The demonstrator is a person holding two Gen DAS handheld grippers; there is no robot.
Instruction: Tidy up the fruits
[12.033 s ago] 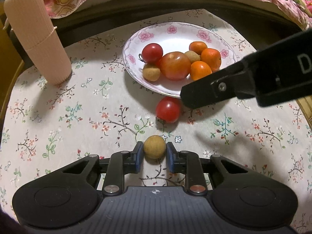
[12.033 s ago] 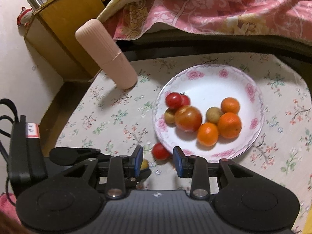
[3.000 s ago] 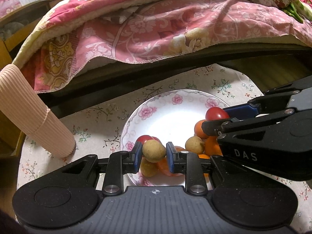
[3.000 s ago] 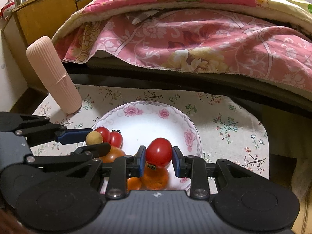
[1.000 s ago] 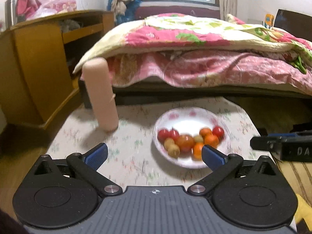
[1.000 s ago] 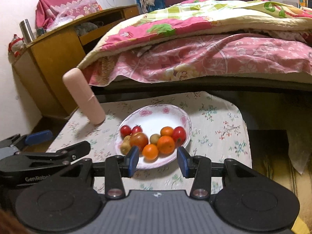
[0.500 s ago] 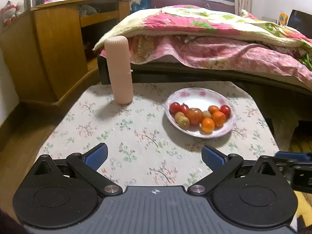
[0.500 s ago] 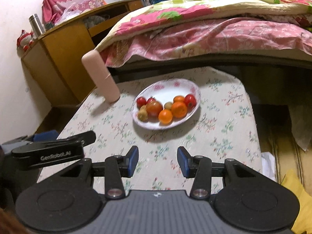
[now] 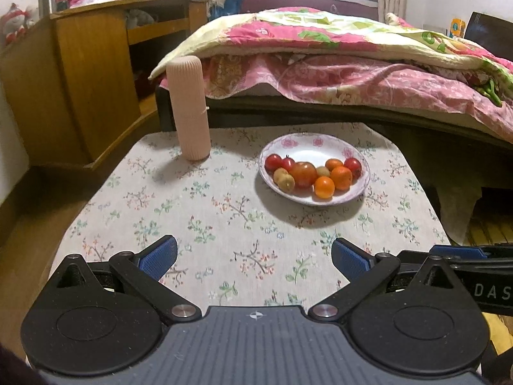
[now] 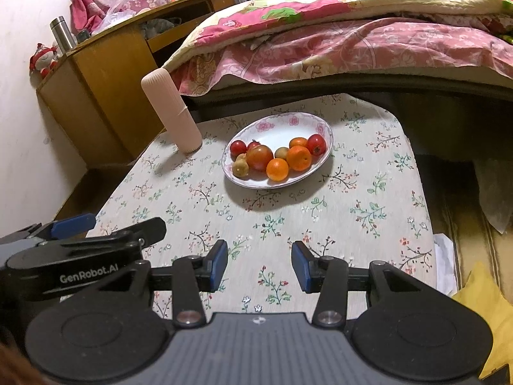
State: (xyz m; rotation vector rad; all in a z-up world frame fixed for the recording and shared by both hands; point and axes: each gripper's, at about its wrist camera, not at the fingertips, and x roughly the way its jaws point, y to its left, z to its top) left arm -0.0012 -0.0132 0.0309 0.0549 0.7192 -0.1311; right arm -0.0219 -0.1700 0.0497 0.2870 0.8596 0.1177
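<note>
Fruits [image 9: 309, 173] in plate [image 9: 333, 199] | both hand-held grippers spread, empty

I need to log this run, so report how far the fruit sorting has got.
Done: all visible fruit sits in the white floral-rimmed plate, including red tomatoes and orange citrus. In hand: nothing; the left gripper and right gripper are open and empty. Left: no loose fruit shows on the flowered tablecloth.

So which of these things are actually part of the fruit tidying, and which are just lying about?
Part of the job:
- plate
- fruits piled on it
- left claw, open
- right claw, open

Just lying about:
- pink ribbed cylinder
- floral tablecloth
- bed quilt
- wooden cabinet
</note>
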